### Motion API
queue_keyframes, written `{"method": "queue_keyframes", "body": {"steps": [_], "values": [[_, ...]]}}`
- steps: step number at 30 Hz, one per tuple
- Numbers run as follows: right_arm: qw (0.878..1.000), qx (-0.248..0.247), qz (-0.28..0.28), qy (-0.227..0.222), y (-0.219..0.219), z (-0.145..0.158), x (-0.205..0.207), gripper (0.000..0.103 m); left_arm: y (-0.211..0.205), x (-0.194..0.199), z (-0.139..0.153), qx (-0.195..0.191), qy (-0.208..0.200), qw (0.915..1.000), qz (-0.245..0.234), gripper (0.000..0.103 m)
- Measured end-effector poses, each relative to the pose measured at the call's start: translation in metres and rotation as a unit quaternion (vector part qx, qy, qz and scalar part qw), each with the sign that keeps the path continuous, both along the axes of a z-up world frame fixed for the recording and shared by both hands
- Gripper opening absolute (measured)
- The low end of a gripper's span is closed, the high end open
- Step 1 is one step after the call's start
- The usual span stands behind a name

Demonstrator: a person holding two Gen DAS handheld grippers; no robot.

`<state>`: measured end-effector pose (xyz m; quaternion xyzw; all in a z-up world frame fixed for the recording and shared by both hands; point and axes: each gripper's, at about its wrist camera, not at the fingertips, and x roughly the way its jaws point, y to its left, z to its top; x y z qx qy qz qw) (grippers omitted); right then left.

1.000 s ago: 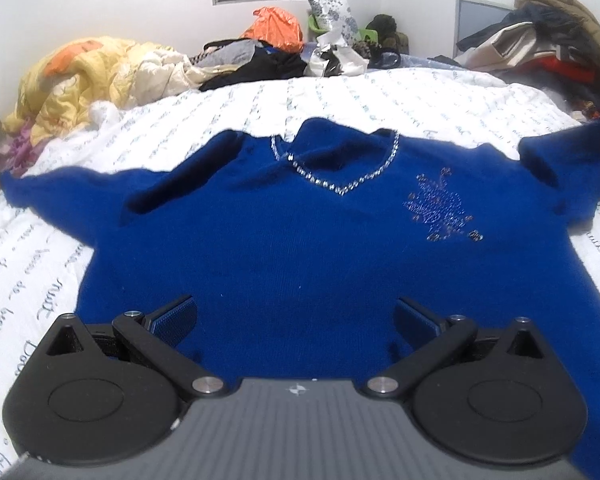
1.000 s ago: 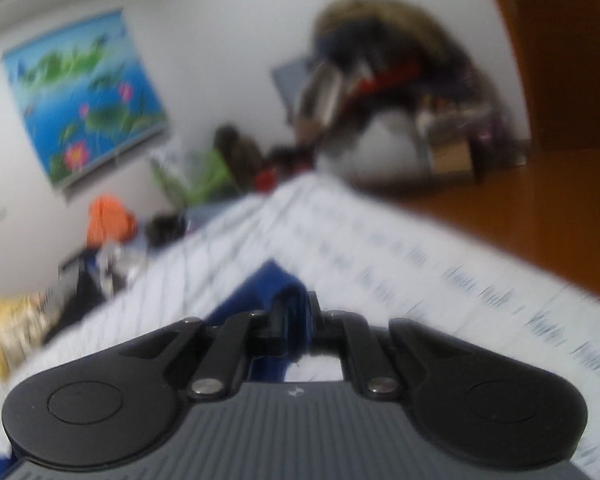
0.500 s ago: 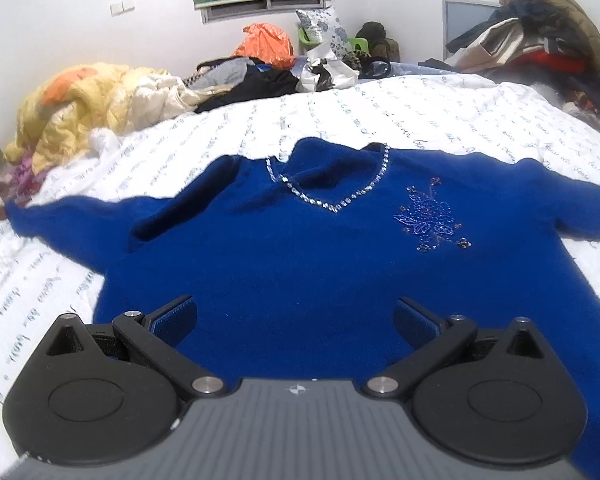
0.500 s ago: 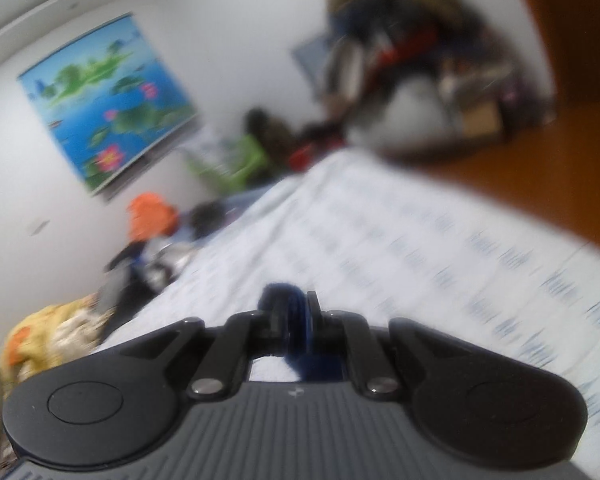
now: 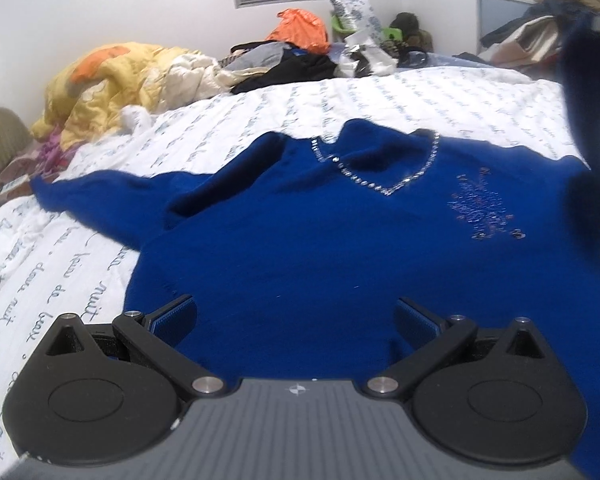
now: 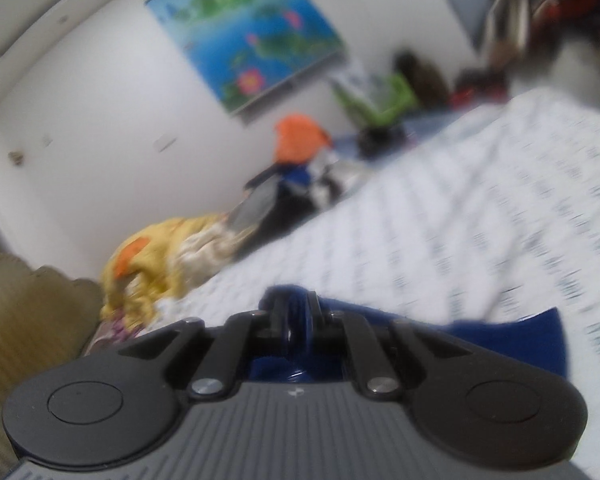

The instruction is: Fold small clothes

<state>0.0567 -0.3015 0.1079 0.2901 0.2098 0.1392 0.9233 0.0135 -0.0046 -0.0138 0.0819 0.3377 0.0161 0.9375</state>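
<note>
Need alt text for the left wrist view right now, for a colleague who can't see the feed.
A royal-blue knit sweater with a rhinestone V-neck lies front-up on a white script-printed bedspread; its sleeve at the picture's right is lifted into the air. The open left hand-held gripper hangs over the hem, with piled clothes behind.

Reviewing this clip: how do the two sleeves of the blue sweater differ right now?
The left-hand sleeve lies flat on the white bedspread, stretched outward; the right-hand sleeve is lifted off the bed and hangs down from above. No gripper touches the flat sleeve, and the left gripper is open over the hem; the right gripper is shut on blue fabric. Both sleeves are the same plain deep blue knit.
</note>
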Motion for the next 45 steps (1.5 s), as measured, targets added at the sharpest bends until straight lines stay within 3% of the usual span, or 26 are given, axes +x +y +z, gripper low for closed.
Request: {"method": "queue_keyframes", "body": {"steps": [13, 25, 32, 36, 38, 40, 42, 45], "values": [[0.992, 0.047, 0.096, 0.068, 0.103, -0.04, 0.068, 0.007, 0.025, -0.002, 0.0, -0.007, 0.006, 0.9994, 0.034, 0.103], [0.974, 0.053, 0.186, 0.116, 0.203, -0.076, 0.109, 0.007, 0.056, -0.006, 0.009, -0.024, -0.001, 0.9967, 0.077, 0.103], [0.961, 0.034, 0.257, 0.099, 0.25, -0.074, 0.115, 0.007, 0.069, -0.007, 0.009, -0.033, 0.001, 0.9947, 0.098, 0.103], [0.953, -0.01, 0.28, 0.112, 0.272, -0.082, 0.115, 0.011, 0.072, -0.008, 0.008, -0.036, 0.007, 0.9941, 0.103, 0.103], [0.955, -0.066, 0.263, 0.116, 0.279, -0.082, 0.111, 0.028, 0.071, -0.009, 0.008, -0.035, 0.008, 0.994, 0.103, 0.103], [0.958, -0.089, 0.25, 0.112, 0.275, -0.082, 0.105, 0.074, 0.073, -0.009, 0.009, -0.035, 0.006, 0.9941, 0.102, 0.103], [0.958, -0.079, 0.261, 0.089, 0.267, -0.078, 0.095, 0.075, 0.074, -0.009, 0.009, -0.034, 0.005, 0.9942, 0.102, 0.103], [0.958, -0.083, 0.259, 0.092, 0.257, -0.075, 0.084, 0.074, 0.08, -0.008, 0.009, -0.032, 0.004, 0.9939, 0.106, 0.103]]}}
